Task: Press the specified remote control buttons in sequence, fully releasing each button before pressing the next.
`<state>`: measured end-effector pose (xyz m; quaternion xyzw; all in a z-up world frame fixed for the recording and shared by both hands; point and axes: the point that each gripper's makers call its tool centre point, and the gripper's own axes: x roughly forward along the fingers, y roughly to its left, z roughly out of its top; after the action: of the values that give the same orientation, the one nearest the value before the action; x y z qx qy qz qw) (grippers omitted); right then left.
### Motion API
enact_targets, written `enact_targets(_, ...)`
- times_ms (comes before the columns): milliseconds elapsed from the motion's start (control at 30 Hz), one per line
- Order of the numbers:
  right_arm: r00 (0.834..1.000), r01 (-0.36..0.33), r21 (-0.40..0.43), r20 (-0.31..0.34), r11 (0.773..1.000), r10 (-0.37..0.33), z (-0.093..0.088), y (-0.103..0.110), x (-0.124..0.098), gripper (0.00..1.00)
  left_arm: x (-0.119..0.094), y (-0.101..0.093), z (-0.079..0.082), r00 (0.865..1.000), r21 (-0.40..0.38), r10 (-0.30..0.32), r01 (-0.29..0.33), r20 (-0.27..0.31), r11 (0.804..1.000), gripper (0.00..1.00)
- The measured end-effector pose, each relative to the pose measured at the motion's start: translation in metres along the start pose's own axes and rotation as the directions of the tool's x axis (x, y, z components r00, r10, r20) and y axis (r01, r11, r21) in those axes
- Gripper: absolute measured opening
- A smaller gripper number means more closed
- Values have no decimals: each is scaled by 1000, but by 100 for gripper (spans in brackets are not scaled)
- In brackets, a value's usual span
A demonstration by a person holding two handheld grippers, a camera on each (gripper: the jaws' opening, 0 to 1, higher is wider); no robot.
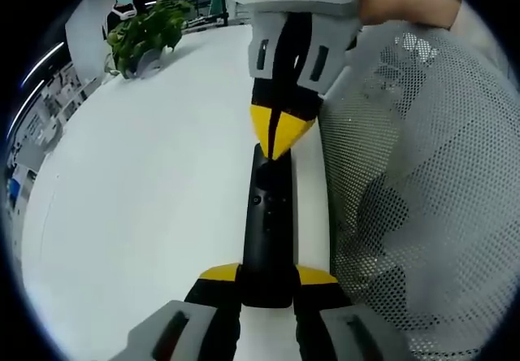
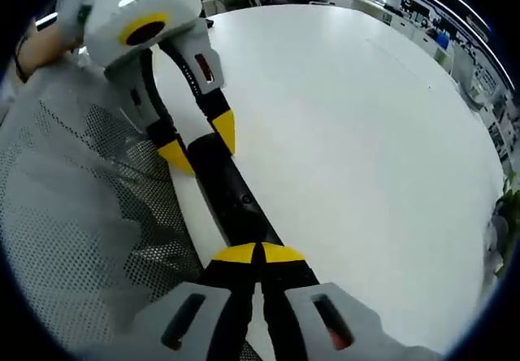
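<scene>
Two grippers: both at one black remote control [image 1: 268, 231], lying lengthwise near the white table [image 1: 146, 215] edge, beside a grey mesh chair back [image 1: 422, 182].
Left gripper [image 1: 268, 278]: jaws narrow, clamped on the sides of the near end of the remote control, yellow tips touching it.
Right gripper [image 2: 258, 254]: jaws closed together, yellow tips meeting and resting on the far end of the remote control, nothing held between them.
Likely step: pressing a button with the closed tips, judged from tip contact.
Risk, slip: blunt joined tips could cover two neighbouring buttons at once.
Risk, tilt: downward push at one end could rock the remote control in the clamp.
Risk, release: too small a lift could leave the button half pressed.
Background: potted plant [image 1: 146, 32] far off.
Writing: none readable; button markings too small to tell.
</scene>
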<state>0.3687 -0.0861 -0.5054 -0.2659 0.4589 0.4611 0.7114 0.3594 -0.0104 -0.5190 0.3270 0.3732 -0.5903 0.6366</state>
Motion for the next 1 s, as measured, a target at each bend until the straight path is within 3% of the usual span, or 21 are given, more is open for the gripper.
enact_targets(267, 1000, -18, -35, -10, 999, 18, 0, 4, 5, 0, 0, 0, 0, 1000, -2, 0, 0, 3, 1000, 24)
enact_targets(533, 1000, -27, -17, -15, 999, 26, -1, 3, 5, 0, 0, 0, 0, 1000, -6, -2, 2, 4, 1000, 24)
enact_targets(700, 998, -32, -62, -56, 998, 28, 0, 3, 6, 0, 0, 0, 0, 1000, -14, -4, 5, 2, 1000, 24)
enact_targets(800, 994, -57, -140, -100, 989, 43, 0, 4, 7, 0, 0, 0, 0, 1000, -9, -2, 2, 2, 1000, 24)
enact_targets(1000, 984, -110, -185, -159, 977, 81, 0, 4, 7, 0, 0, 1, 0, 1000, -12, -3, 3, 4, 1000, 24)
